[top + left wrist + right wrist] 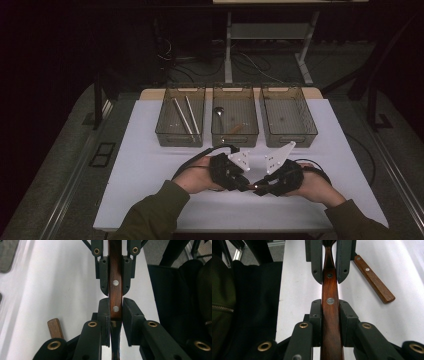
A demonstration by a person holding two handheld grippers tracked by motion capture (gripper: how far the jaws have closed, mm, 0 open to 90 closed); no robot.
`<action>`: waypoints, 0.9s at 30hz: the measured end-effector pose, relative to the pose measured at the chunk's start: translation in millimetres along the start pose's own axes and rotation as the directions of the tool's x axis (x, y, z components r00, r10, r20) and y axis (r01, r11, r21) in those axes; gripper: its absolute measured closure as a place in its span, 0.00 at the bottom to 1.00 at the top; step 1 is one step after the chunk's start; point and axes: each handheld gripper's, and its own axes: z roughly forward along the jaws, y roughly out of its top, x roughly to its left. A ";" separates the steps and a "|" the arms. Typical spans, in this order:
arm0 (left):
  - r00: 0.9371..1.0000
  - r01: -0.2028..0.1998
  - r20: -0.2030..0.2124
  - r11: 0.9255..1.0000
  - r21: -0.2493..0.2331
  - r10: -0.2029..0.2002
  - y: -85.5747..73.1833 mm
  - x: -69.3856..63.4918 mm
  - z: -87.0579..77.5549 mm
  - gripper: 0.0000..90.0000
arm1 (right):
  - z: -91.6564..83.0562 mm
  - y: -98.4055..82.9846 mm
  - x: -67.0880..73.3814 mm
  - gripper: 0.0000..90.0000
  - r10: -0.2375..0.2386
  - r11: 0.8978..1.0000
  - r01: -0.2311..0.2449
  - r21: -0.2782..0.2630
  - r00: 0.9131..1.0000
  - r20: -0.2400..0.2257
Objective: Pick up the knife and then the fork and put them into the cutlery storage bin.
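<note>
Near the desk's front edge, the wooden handle (115, 293) runs straight from the left gripper (116, 308) to the right gripper (330, 306), both clamped on it nose to nose along its length.

No lettering, label, brand, number or sign could be read anywhere; every surface looked plain or too dim to tell.
</note>
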 end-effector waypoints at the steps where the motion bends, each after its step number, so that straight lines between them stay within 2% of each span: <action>1: 1.000 0.004 -0.009 1.000 -0.015 -0.004 -2.1 0.6 -0.6 0.84 | -0.4 -0.6 0.1 0.84 -0.001 1.000 0.001 -0.013 1.000 0.005; 3: 0.999 0.030 -0.033 0.999 -0.044 -0.032 -7.6 3.1 -3.6 0.75 | -1.8 -1.6 -0.3 0.84 0.010 1.000 -0.009 -0.009 0.999 0.031; 5: 0.994 0.059 -0.084 0.994 -0.093 -0.067 -15.2 4.3 -9.7 0.66 | -4.5 -3.9 -2.5 0.84 0.027 0.999 -0.026 -0.018 0.999 0.037; 7: 0.987 0.087 -0.118 0.983 -0.160 -0.107 -25.3 5.6 -18.2 0.60 | -7.7 -7.2 -5.5 0.84 0.041 0.999 -0.040 -0.024 0.997 0.066; 8: 0.981 0.103 -0.141 0.976 -0.190 -0.131 -30.9 6.0 -22.8 0.55 | -9.7 -9.1 -7.3 0.84 0.050 0.998 -0.048 -0.029 0.996 0.072; 10: 0.970 0.129 -0.173 0.963 -0.237 -0.172 -44.2 6.0 -30.8 0.52 | -13.9 -13.0 -10.7 0.84 0.070 0.997 -0.067 -0.038 0.992 0.101; 11: 0.959 0.151 -0.195 0.954 -0.261 -0.205 -51.6 5.8 -33.7 0.48 | -16.4 -14.9 -12.7 0.84 0.077 0.996 -0.072 -0.048 0.991 0.113; 13: 0.940 0.208 -0.203 0.932 -0.298 -0.275 -68.0 5.1 -38.4 0.45 | -21.9 -18.9 -17.1 0.84 0.111 0.992 -0.102 -0.071 0.985 0.134; 14: 0.928 0.230 -0.213 0.921 -0.314 -0.305 -76.2 3.7 -39.9 0.43 | -24.8 -21.1 -19.9 0.84 0.119 0.991 -0.108 -0.083 0.982 0.149; 15: 0.918 0.250 -0.220 0.913 -0.323 -0.329 -84.0 2.3 -41.1 0.41 | -27.6 -23.2 -22.4 0.84 0.134 0.988 -0.120 -0.094 0.979 0.157; 18: 0.889 0.292 -0.245 0.892 -0.346 -0.386 -104.0 -3.0 -44.7 0.37 | -36.5 -29.0 -29.4 0.84 0.177 0.980 -0.155 -0.127 0.967 0.185; 19: 0.882 0.302 -0.247 0.884 -0.356 -0.401 -109.9 -5.0 -46.0 0.36 | -39.9 -30.9 -31.9 0.84 0.188 0.977 -0.163 -0.138 0.962 0.197; 21: 0.861 0.319 -0.266 0.867 -0.384 -0.434 -120.1 -10.2 -47.2 0.33 | -47.0 -34.2 -36.2 0.84 0.213 0.971 -0.182 -0.158 0.954 0.213; 22: 0.852 0.326 -0.272 0.860 -0.391 -0.447 -124.8 -12.3 -47.3 0.31 | -50.7 -35.4 -38.1 0.84 0.220 0.969 -0.185 -0.164 0.949 0.226; 24: 0.833 0.338 -0.297 0.853 -0.397 -0.468 -133.0 -16.5 -47.1 0.26 | -58.0 -37.7 -42.4 0.84 0.236 0.964 -0.195 -0.182 0.941 0.241; 25: 0.825 0.344 -0.302 0.849 -0.401 -0.478 -136.5 -18.4 -46.8 0.24 | -61.4 -38.7 -44.1 0.84 0.247 0.960 -0.201 -0.195 0.936 0.250; 27: 0.811 0.346 -0.324 0.846 -0.407 -0.487 -142.3 -22.5 -46.3 0.22 | -67.6 -40.7 -48.1 0.84 0.265 0.954 -0.213 -0.212 0.929 0.260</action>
